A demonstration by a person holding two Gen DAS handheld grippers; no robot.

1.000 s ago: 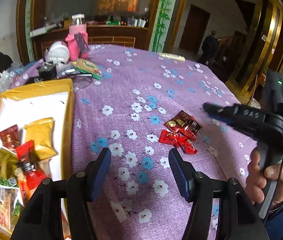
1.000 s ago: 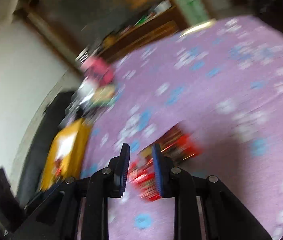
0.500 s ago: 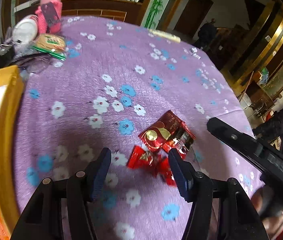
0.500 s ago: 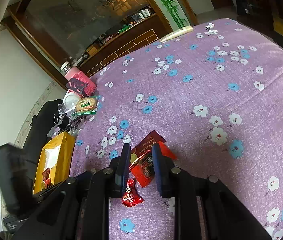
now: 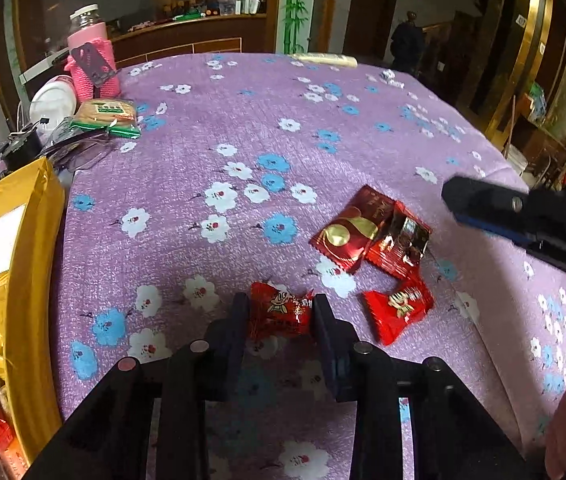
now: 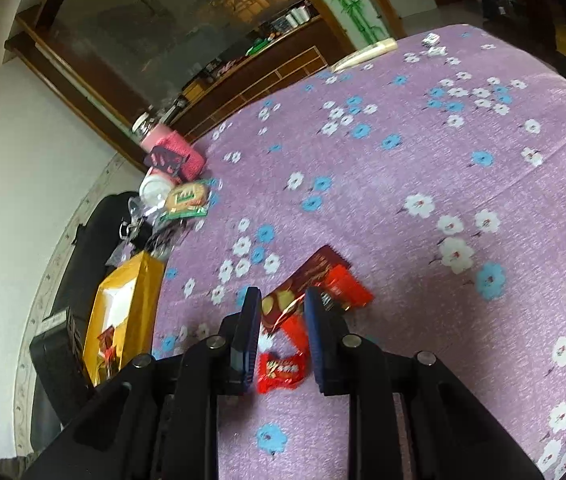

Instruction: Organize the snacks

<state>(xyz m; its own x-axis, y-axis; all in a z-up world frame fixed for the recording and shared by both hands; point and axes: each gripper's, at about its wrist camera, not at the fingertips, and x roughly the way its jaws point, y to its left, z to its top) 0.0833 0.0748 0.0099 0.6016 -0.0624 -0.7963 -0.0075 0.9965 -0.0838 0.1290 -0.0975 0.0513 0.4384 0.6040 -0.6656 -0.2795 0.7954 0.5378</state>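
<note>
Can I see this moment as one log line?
left claw: closing on red candy | right claw: shut, empty | yellow box: waiting

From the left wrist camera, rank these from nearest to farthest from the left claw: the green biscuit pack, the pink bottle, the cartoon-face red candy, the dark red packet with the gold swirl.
1. Cartoon-face red candy, between the closing left claw fingers.
2. Dark red packet with the gold swirl, up and right.
3. Green biscuit pack, far left.
4. Pink bottle, behind that pack at the table's far edge.
</note>
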